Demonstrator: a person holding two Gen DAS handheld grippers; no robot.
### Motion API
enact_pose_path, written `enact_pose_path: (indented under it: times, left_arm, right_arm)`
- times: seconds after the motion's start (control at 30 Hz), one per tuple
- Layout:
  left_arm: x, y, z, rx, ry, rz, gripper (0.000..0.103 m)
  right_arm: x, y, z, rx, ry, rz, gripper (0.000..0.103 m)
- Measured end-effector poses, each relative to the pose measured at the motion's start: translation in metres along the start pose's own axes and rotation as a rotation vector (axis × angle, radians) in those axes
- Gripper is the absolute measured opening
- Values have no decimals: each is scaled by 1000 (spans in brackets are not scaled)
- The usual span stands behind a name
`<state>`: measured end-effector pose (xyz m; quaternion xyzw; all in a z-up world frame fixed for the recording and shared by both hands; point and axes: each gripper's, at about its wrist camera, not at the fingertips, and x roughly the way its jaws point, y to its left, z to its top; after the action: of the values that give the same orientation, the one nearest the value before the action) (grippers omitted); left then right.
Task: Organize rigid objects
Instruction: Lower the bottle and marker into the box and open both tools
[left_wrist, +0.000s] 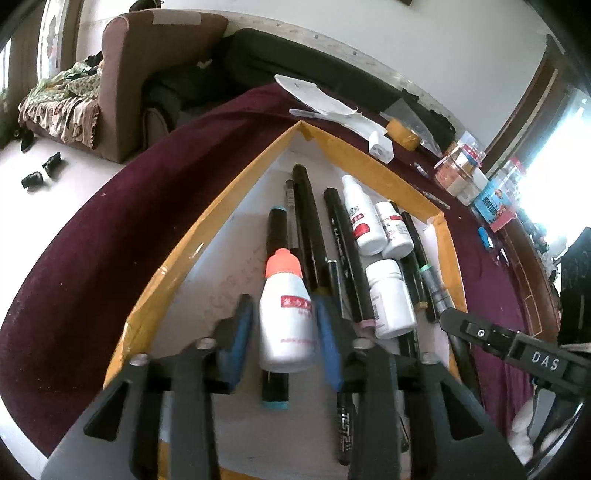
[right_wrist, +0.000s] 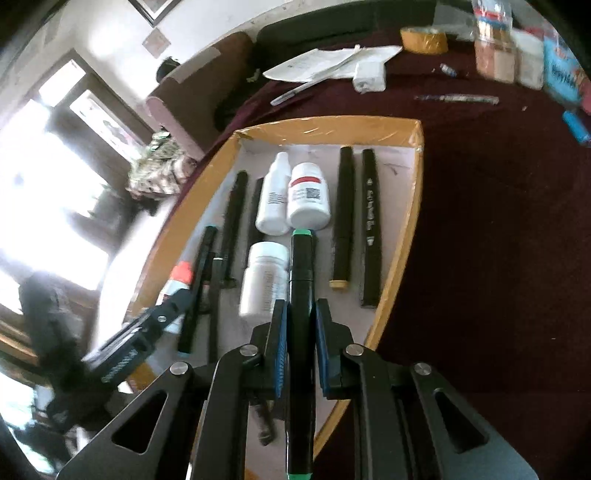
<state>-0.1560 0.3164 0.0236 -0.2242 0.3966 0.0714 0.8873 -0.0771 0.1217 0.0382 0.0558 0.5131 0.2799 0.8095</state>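
Note:
A shallow cardboard tray with tan taped walls lies on a maroon tablecloth and holds several black markers and white bottles. My left gripper is shut on a white bottle with an orange cap, over a black marker with teal ends. My right gripper is shut on a black marker with green ends, held lengthwise over the tray. A white pill bottle lies just left of that marker. The right gripper's body shows at the right of the left wrist view.
On the cloth beyond the tray lie papers, a tape roll, jars, a pen and a small blue object. A brown armchair stands beyond the table's far edge.

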Motion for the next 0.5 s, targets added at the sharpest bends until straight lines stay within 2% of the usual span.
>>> enact_pose_path:
  times: [0.03, 0.13, 0.2, 0.27, 0.33, 0.37, 0.4, 0.43, 0.5]
  left_arm:
    - [-1, -2, 0, 4, -4, 2, 45]
    - [-7, -11, 0, 33, -31, 34, 54]
    - [-18, -19, -1, 63, -84, 94, 63]
    - [-37, -29, -3, 89, -189, 171, 69]
    - [-63, -40, -6, 93, -327, 264, 91]
    - [-77, -46, -8, 82, -393, 293, 97]
    - [-91, -50, -11, 65, -451, 290, 103]
    - [-97, -51, -12, 49, -472, 280, 103]
    - [-98, -51, -11, 9, -452, 247, 103]
  right_arm:
    - [-1, 1, 1, -4, -5, -13, 17]
    - [-7, 2, 1, -19, -36, -36, 39]
    - [-12, 3, 2, -29, -60, -36, 42]
    - [-22, 4, 1, -48, -96, -43, 42]
    - [-37, 6, -2, -80, -157, -45, 42]
    - [-44, 7, -4, -97, -186, -59, 44]
    - [-49, 9, -6, -113, -213, -78, 49]
    - [-57, 9, -8, -132, -248, -102, 52]
    - [-68, 10, -14, -171, -304, -151, 60]
